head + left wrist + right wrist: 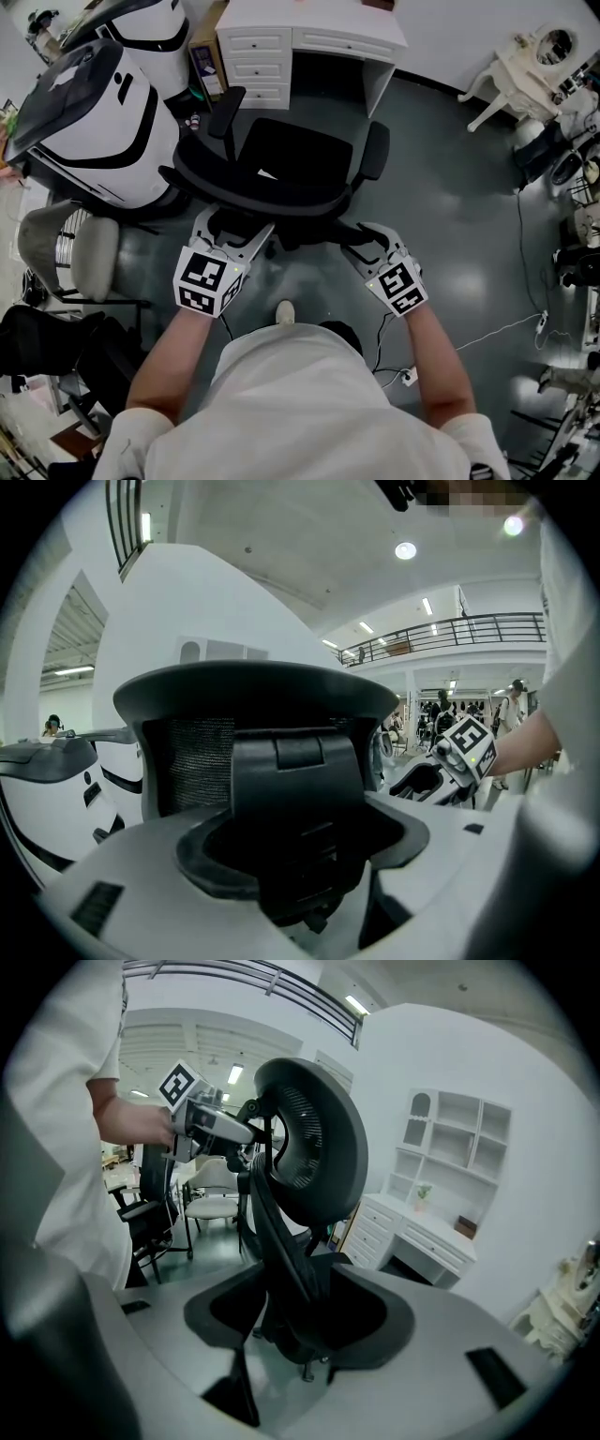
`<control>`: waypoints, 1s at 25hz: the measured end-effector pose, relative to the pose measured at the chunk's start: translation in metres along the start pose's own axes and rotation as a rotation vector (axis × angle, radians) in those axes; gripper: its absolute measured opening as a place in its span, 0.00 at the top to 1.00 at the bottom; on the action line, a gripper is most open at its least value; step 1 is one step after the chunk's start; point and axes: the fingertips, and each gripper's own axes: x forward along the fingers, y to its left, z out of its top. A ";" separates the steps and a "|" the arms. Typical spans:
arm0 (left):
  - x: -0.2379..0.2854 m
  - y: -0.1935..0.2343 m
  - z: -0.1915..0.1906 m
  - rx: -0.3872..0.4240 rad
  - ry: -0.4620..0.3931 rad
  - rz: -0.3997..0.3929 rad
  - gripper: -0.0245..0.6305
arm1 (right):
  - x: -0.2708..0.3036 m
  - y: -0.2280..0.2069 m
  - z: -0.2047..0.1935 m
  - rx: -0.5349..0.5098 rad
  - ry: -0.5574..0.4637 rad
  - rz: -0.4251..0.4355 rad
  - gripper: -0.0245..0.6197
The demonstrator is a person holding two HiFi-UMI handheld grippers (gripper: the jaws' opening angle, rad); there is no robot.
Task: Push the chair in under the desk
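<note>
Head view: nearest the person, the left gripper (234, 227) and the right gripper (364, 240) both have their jaws spread. Each straddles the rear frame of the black chair (291, 155) without pinching it. The chair's seat faces the white desk (309, 33) beyond, just short of the desk's kneehole and not yet under it.

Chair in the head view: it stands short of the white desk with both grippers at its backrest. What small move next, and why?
Probably close both sets of jaws onto the backrest before pushing. The left gripper and right gripper each have backrest structure between open jaws, gaps showing beside it, and the chair stands outside the desk's knee space.
</note>
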 end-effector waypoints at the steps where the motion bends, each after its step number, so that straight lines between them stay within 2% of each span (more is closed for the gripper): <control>1: 0.003 0.000 0.001 0.002 -0.003 -0.004 0.49 | 0.000 -0.003 0.000 0.000 0.001 -0.002 0.62; 12: 0.039 0.000 0.014 0.004 -0.023 -0.013 0.50 | 0.002 -0.040 -0.008 -0.008 -0.013 -0.022 0.62; 25: 0.101 -0.023 0.034 -0.016 -0.021 0.033 0.49 | -0.008 -0.107 -0.038 -0.031 -0.029 0.030 0.62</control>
